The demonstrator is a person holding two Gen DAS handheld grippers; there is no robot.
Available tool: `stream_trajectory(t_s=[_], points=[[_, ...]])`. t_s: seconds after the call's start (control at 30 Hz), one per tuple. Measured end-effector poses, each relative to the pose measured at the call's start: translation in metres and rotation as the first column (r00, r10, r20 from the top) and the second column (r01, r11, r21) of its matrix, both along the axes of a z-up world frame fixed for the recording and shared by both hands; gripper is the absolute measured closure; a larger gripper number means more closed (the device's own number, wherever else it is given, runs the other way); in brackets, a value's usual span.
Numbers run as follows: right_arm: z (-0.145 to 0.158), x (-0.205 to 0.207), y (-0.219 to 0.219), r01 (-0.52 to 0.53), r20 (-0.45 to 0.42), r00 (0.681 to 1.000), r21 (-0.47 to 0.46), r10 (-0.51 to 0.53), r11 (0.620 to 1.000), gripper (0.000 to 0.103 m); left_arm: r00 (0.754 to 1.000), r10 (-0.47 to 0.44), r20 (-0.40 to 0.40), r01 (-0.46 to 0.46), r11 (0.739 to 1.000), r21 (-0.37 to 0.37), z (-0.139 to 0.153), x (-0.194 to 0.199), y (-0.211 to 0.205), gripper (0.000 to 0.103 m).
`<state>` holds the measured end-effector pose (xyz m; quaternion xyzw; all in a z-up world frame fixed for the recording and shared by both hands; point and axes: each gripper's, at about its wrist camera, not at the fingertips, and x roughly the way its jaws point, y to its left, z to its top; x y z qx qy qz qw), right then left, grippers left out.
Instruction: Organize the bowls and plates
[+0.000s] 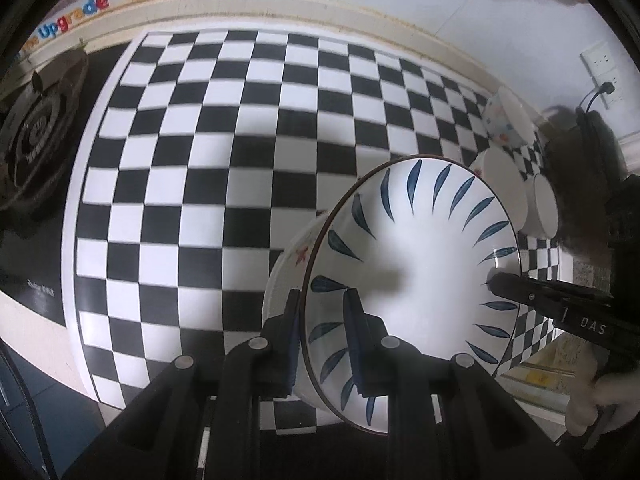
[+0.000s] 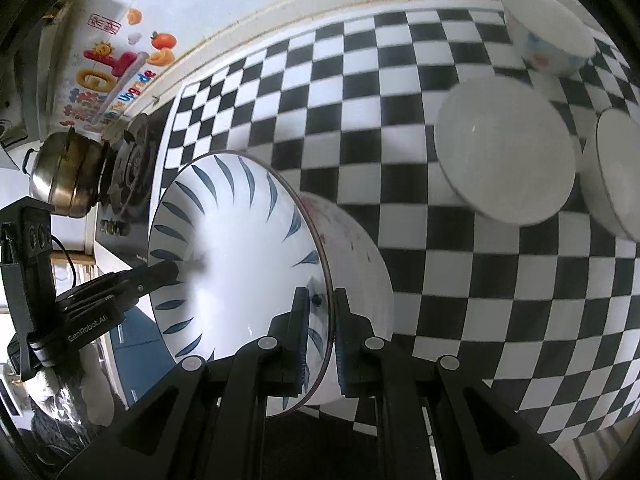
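A large white bowl [image 1: 420, 256] [image 2: 240, 264] with blue leaf strokes inside and small red marks on its outer wall hangs tilted above the checkered mat [image 1: 240, 120] [image 2: 400, 80]. My left gripper [image 1: 325, 304] is shut on its rim, one finger inside and one outside. My right gripper [image 2: 320, 300] is shut on the opposite rim in the same way. In each wrist view the other gripper's tip shows at the bowl's far edge: the right gripper [image 1: 498, 280] and the left gripper [image 2: 168, 270].
Three smaller bowls stand at the mat's right end: a flower-print one [image 1: 506, 120] [image 2: 548, 36] and two plain white ones [image 1: 504, 188] [image 2: 504, 152], [image 1: 544, 204] [image 2: 616, 168]. A gas stove [image 1: 36, 136] with a metal pot [image 2: 64, 176] lies left of the mat. A white wall runs behind.
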<state>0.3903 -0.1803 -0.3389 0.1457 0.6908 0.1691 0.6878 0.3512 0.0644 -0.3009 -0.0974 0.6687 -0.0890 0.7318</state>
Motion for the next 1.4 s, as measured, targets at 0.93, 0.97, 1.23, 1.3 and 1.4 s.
stream_trajectory(t_s=[0.93, 0.97, 1.23, 1.3, 1.4], points=[[-0.066, -0.008, 0.007, -0.022, -0.116, 0.993, -0.044, 0.017, 0.999, 0.090, 0.988, -0.053, -0.147, 0.066, 0.994, 0.085, -0.061, -0.005, -0.021, 0.085], [-0.067, -0.009, 0.006, -0.021, -0.118, 0.993, -0.046, 0.015, 0.999, 0.090, 0.987, -0.056, -0.150, 0.069, 0.994, 0.084, -0.063, -0.005, -0.022, 0.085], [-0.073, -0.010, 0.005, -0.021, -0.130, 0.991, -0.075, 0.011, 0.997, 0.090, 0.986, -0.062, -0.155, 0.076, 0.994, 0.083, -0.069, -0.005, -0.027, 0.085], [-0.074, -0.010, 0.005, -0.016, -0.132, 0.991, -0.077, 0.006, 0.997, 0.090, 0.986, -0.066, -0.150, 0.080, 0.993, 0.091, -0.068, -0.005, -0.028, 0.085], [-0.074, -0.009, 0.006, -0.011, -0.139, 0.990, -0.078, 0.000, 0.997, 0.088, 0.987, -0.055, -0.154, 0.070, 0.994, 0.089, -0.068, -0.005, -0.027, 0.085]])
